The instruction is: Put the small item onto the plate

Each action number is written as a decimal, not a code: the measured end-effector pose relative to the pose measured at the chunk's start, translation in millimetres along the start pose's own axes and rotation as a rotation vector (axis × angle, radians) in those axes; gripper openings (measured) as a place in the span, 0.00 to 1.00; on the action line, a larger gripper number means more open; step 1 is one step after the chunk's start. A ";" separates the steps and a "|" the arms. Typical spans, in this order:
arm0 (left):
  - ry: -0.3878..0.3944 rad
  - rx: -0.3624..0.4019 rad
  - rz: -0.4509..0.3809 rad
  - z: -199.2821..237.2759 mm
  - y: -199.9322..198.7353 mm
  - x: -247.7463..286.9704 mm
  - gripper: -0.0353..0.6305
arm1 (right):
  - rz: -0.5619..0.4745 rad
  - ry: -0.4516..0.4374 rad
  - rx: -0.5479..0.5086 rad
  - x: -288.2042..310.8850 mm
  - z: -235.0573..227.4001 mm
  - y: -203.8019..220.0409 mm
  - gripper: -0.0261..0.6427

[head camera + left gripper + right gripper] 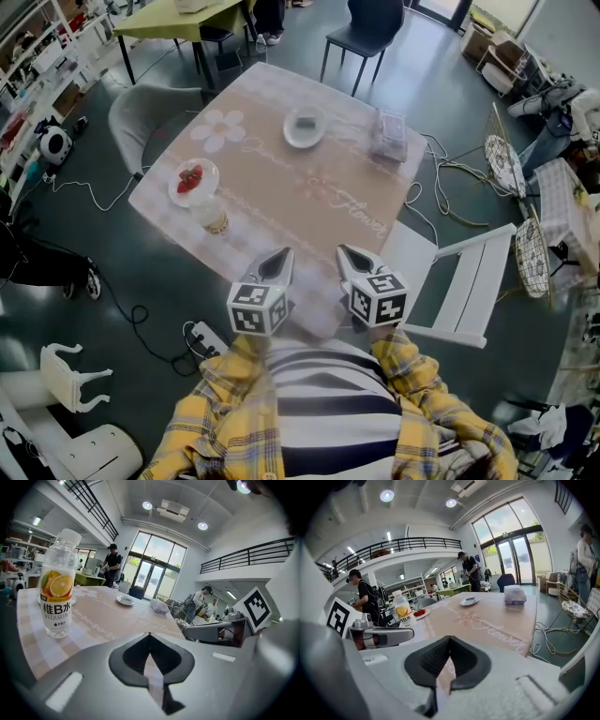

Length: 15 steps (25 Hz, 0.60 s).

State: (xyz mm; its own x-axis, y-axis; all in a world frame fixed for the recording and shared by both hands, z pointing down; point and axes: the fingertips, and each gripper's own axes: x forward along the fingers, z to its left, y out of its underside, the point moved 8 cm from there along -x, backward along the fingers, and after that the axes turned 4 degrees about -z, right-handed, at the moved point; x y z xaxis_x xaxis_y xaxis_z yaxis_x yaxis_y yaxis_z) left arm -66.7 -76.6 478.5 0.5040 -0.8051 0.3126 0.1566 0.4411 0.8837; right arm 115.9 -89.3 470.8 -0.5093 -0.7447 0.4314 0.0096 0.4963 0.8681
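Head view, table [319, 211]: covered with a pink patterned cloth.
Head view, left gripper [278, 262]: over the table's near edge, jaws together, nothing held.
Head view, right gripper [353, 259]: just beside the left one, jaws together, nothing held.
Head view, plate [208, 170]: white, near the left edge, red pieces [190, 178] lying on it.
Head view, bottle [212, 216]: upright, just beside the plate on its near side.
Head view, dish [292, 139]: white, far centre, with a small grey item [306, 121] on it.
Head view, bag [389, 137]: clear, right of the dish.
Left gripper view, left gripper [149, 637]: tips meet, nothing between them.
Left gripper view, bottle [58, 588]: near left, orange-slice label.
Left gripper view, dish [125, 600]: far behind, well apart from the jaws.
Right gripper view, right gripper [448, 640]: tips meet, nothing between them.
Right gripper view, plate [423, 614]: at left behind the bottle [403, 611].
Right gripper view, dish [469, 601]: farther back, with the bag [514, 595] to its right.
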 end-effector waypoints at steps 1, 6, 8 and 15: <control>0.001 -0.001 0.000 -0.1 -0.4 0.6 0.06 | 0.002 0.000 -0.001 0.5 -0.3 -0.2 0.04; 0.002 -0.001 0.000 -2.3 -2.1 3.1 0.06 | 0.001 -0.001 -0.002 0.9 -2.8 -2.6 0.04; 0.004 0.001 -0.002 -3.4 -3.9 4.0 0.06 | 0.001 0.000 -0.006 0.6 -3.0 -4.7 0.04; 0.004 0.003 -0.003 -4.0 -5.3 7.1 0.06 | -0.001 0.016 -0.044 1.2 -4.5 -9.7 0.04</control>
State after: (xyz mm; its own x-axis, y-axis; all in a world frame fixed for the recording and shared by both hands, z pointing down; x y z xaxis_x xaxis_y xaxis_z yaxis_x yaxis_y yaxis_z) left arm -60.6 -83.0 474.7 0.5070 -0.8047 0.3088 0.1554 0.4377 0.8856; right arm 119.1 -97.1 464.1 -0.4959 -0.7523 0.4338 0.0470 0.4755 0.8785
